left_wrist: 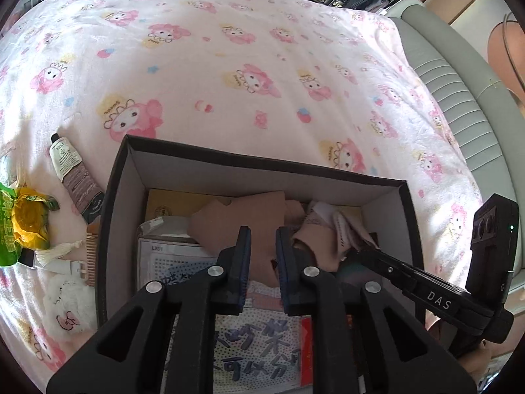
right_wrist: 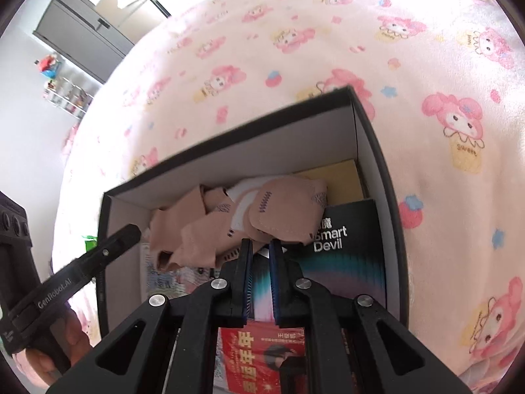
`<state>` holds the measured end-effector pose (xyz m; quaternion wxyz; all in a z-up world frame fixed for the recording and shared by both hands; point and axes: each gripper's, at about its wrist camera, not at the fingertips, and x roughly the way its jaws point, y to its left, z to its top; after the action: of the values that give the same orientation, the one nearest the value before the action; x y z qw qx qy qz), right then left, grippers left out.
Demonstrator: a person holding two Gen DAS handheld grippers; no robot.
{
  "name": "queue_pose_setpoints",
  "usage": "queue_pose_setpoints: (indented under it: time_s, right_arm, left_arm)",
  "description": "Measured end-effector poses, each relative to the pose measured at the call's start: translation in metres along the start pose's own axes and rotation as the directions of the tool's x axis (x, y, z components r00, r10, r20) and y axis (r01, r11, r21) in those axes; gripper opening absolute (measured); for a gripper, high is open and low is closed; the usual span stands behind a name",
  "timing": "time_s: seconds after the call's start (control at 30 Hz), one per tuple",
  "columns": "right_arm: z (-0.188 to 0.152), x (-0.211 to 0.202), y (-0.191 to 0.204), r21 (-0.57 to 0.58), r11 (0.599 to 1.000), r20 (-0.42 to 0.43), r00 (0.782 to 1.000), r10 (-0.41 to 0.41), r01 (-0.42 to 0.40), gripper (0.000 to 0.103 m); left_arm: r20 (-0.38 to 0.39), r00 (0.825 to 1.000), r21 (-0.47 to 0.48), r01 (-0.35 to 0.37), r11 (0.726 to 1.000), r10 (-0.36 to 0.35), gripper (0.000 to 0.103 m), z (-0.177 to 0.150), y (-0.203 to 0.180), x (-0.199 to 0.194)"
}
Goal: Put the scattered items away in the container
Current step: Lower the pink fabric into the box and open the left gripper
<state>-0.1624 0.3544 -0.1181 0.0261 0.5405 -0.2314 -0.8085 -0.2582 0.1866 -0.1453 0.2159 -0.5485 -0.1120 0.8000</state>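
Observation:
A black box (left_wrist: 121,177) with white inner walls sits on the pink bed and holds tan socks (left_wrist: 249,210), flat packets and a dark "Smart Devil" box (right_wrist: 344,239). My left gripper (left_wrist: 263,233) hovers over the box, jaws slightly apart and empty. My right gripper (right_wrist: 261,244) also hovers over the box (right_wrist: 377,151) above the socks (right_wrist: 272,207), jaws slightly apart and empty. Left of the box lie a cream tube (left_wrist: 73,177), a green-yellow snack bag (left_wrist: 23,220), a wooden comb (left_wrist: 90,256) and a white plush (left_wrist: 65,305).
The pink cartoon-print blanket (left_wrist: 229,65) covers the bed. A grey padded bed edge (left_wrist: 459,98) runs along the right. A grey cabinet (right_wrist: 82,32) and a shelf stand beyond the bed.

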Motion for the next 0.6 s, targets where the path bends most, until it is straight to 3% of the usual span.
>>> queue_pose_setpoints:
  time_s: [0.33, 0.6]
  right_arm:
    - [0.006, 0.030, 0.002, -0.006, 0.999, -0.096, 0.995, -0.035, 0.034, 0.008]
    - [-0.008, 0.009, 0.002, -0.013, 0.999, -0.048, 0.998, -0.033, 0.032, 0.008]
  left_arm:
    - [-0.166, 0.985, -0.072, -0.056, 0.996, 0.044, 0.017, 0.001, 0.019, 0.045]
    - [-0.130, 0.991, -0.019, -0.002, 1.000, 0.000, 0.017, -0.004, 0.006, 0.031]
